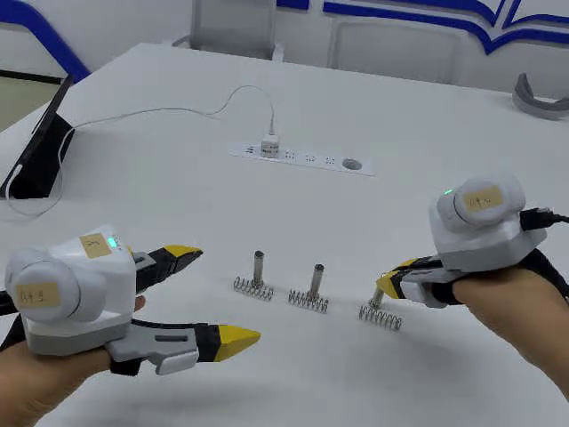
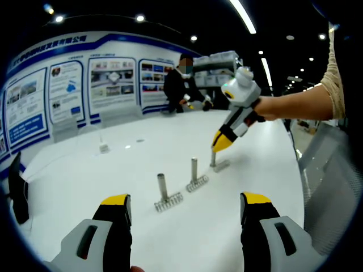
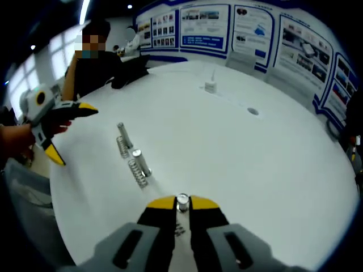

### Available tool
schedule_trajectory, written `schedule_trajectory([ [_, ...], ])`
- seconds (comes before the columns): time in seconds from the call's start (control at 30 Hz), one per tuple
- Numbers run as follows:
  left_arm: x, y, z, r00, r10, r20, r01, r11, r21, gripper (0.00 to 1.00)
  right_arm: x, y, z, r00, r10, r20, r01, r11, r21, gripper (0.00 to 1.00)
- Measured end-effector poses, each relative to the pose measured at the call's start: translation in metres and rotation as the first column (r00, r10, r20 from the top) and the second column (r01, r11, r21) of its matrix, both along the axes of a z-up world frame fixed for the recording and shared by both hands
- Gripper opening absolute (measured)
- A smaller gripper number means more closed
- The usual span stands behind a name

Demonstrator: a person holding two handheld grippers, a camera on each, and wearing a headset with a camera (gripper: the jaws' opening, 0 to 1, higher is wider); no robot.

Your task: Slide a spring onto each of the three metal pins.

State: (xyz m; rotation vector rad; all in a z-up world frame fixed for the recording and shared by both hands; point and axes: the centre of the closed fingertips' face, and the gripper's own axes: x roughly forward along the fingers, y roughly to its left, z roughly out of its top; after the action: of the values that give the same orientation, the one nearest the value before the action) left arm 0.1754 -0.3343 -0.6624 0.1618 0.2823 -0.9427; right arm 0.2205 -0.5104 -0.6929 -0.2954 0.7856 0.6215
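- We are seeing three smooth steel cylinders standing upright in a row at lower centre of the head view: left pin [image 1: 259, 265], middle pin [image 1: 316, 277] and right pin [image 1: 378, 298].
- Coiled wire is lying flat on the matte white table [image 1: 356, 107] at each foot: left spring [image 1: 252, 287], middle spring [image 1: 308, 302], right spring [image 1: 380, 318].
- At lower left, the left gripper [image 1: 220, 295] is pointing toward the pins, with its yellow-tipped jaws gaping wide and empty.
- At right, the right gripper [image 1: 384, 285] is angling down-left, its jaws apparently pinching the right pin's top.
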Motion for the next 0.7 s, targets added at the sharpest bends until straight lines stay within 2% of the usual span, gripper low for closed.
schedule_trajectory([
  [0.23, 0.001, 0.0, 0.001, 1.0, 0.0, 0.003, 0.0, 1.0, -0.003, 0.8, -0.001, -0.002, 0.0, 1.0, 0.005, 0.003, -0.005, 1.0, -0.004, 0.12],
  [0.7, 0.001, 0.0, 0.002, 1.0, 0.001, 0.006, -0.001, 1.0, -0.001, 0.8, -0.009, -0.004, 0.01, 0.999, 0.026, 0.032, -0.026, 1.0, 0.007, 0.14],
])
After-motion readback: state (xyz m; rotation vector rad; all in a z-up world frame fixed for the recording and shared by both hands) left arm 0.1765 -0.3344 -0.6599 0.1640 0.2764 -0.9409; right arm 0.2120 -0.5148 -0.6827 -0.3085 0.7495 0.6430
